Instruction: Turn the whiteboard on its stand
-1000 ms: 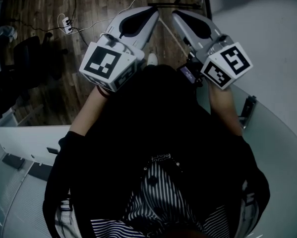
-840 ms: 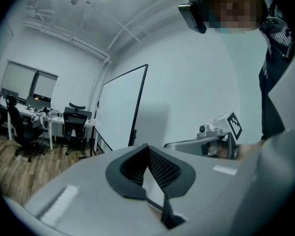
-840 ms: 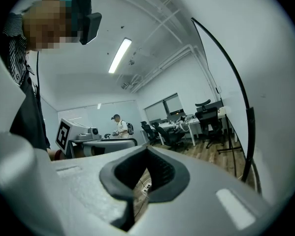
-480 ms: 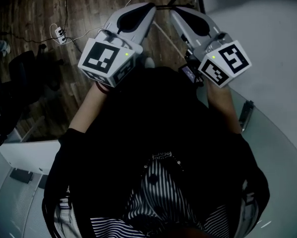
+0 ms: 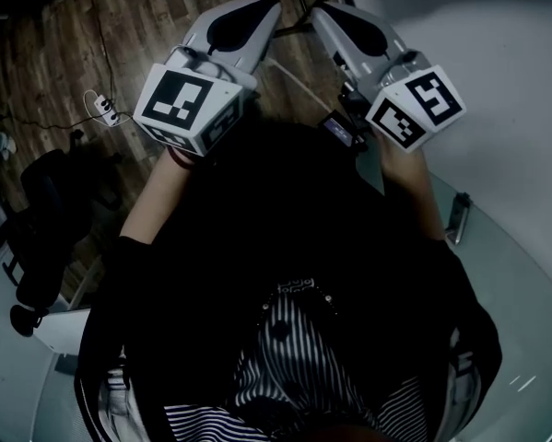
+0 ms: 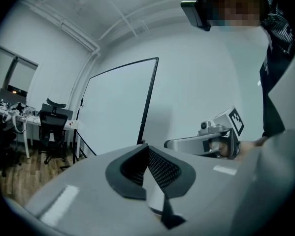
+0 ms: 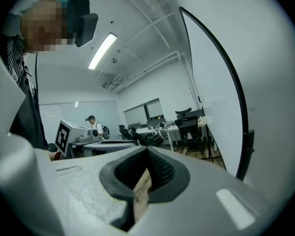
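The whiteboard [image 6: 118, 107] has a thin black frame and stands upright on a black stand, a short way ahead of both grippers. In the right gripper view the whiteboard [image 7: 268, 87] fills the right side, with a black clamp [image 7: 245, 151] on its curved frame edge. From the head view only the stand's black floor bars [image 5: 299, 12] show, just past the jaw tips. My left gripper [image 5: 257, 9] [image 6: 147, 149] is shut on nothing. My right gripper [image 5: 329, 17] [image 7: 146, 154] is shut and empty too. Neither touches the board.
A power strip with cables [image 5: 100, 107] lies on the wood floor at the left, near a black office chair [image 5: 54, 191] [image 6: 51, 119]. A curved pale table edge [image 5: 506, 284] runs at the right with a small dark object [image 5: 457, 215]. Desks and a distant person [image 7: 94, 127] are behind.
Both grippers have shifted forward and slightly left toward the stand's floor bars, rolling a little. The floor below has swung in the view. Both jaws stay shut.
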`<move>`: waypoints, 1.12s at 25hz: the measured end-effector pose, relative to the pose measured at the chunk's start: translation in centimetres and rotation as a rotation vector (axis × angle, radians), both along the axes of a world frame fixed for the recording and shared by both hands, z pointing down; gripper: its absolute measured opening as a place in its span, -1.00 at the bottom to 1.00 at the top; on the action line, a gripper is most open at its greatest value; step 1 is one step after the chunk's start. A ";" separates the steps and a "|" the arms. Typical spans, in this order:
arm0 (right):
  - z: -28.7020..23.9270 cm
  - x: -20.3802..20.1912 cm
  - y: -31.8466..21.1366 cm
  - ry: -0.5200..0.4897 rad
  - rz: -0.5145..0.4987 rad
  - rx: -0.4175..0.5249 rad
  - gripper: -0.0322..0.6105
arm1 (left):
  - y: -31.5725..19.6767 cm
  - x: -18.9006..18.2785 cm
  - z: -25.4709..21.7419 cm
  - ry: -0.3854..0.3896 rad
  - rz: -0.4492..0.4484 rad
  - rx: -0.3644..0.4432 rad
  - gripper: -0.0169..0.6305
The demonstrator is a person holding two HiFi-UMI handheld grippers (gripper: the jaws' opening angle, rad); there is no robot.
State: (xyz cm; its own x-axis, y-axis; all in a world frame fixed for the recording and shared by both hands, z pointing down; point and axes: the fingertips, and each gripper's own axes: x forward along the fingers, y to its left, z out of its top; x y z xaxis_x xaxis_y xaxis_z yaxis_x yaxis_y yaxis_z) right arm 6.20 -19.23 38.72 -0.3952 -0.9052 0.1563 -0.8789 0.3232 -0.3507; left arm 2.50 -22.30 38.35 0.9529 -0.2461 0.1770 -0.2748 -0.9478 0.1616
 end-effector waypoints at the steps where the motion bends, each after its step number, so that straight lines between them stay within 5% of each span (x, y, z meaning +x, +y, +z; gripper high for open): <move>1: -0.3 0.0 -0.2 0.005 0.011 -0.002 -0.89 | -0.1 0.1 -0.4 0.003 0.014 0.002 -0.94; 12: -3.0 2.0 1.0 0.040 0.164 -0.030 -0.89 | 1.2 2.3 -2.7 0.020 0.183 -0.008 -0.94; 17: -7.0 3.7 1.5 0.049 0.234 -0.025 -0.89 | 1.2 3.3 -6.0 0.049 0.194 -0.029 -0.94; 23: -10.2 4.0 1.1 0.051 0.222 -0.018 -0.89 | 1.4 3.9 -8.6 0.051 0.214 -0.031 -0.94; 28: -11.8 5.4 1.8 0.047 0.157 -0.015 -0.89 | 1.4 5.0 -10.6 0.050 0.147 -0.015 -0.94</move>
State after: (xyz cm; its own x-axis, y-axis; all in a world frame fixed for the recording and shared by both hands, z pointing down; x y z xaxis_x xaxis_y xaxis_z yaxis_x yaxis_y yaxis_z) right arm 11.57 -17.40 26.93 -0.2407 -0.9528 0.1852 -0.9340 0.1755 -0.3114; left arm 7.50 -20.93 27.72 0.9862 -0.1012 0.1311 -0.1247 -0.9746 0.1862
